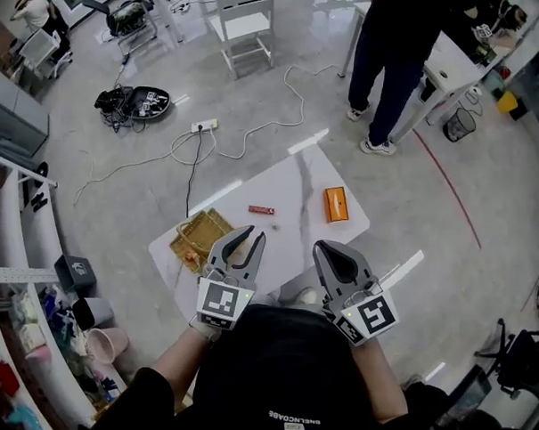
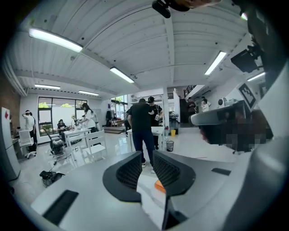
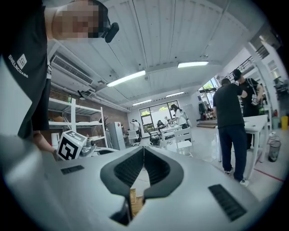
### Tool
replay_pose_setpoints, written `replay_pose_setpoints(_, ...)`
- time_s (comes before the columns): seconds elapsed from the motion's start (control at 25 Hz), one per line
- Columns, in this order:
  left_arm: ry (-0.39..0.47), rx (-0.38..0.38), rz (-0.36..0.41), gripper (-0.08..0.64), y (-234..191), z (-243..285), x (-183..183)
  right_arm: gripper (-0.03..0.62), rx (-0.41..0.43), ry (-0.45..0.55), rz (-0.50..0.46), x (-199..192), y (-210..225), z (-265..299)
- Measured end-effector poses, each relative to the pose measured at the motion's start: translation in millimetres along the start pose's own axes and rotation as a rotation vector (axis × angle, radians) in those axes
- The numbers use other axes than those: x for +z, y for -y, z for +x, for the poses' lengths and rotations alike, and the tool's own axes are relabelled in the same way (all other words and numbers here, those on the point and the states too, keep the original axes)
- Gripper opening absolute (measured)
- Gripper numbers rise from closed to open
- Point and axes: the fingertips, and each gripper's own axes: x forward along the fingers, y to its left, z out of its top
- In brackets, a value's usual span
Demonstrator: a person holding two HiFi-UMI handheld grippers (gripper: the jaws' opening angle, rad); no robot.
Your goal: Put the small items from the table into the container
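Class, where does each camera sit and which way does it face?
Head view: on the head, facing down at the table; left gripper, right gripper, forearms show.
Left gripper view: on that gripper, facing across the room; its parted fingers show.
Right gripper view: likewise; its closed fingers, the wearer's shirt show.
Shared: all catch the standing person.

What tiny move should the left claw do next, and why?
Probably lower the left claw toward the red bar. The claw is up off the white table, with its jaws a little apart and nothing between them. The red bar lies on the table close to the yellow basket but outside it, so it looks like an easy first pick.
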Motion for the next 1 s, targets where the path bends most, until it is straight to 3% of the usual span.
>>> replay_pose_setpoints(0.32,0.075,-0.174,0.034,0.020,54.2,34.6,48.6,0.011,-0.166,0.051,-0.001,13.5,42.4,-54.7)
replay_pose_setpoints(0.6,0.122,-0.272,0.048,0.006,90.7,45.6,78.0,0.011,-0.247,0.092,-0.005,26.4,62.9,-86.6)
replay_pose_setpoints(0.84,0.132,-0.330,0.037,0.005,113.2,53.1,86.0,0.011,-0.290,0.101,0.008,26.3,75.0,-106.1)
replay_pose_setpoints(1.0,0.136,-0.367,0.071,0.005,125.5,55.1,86.7,0.011,-0.306,0.100,0.010,25.9,77.8,-110.9)
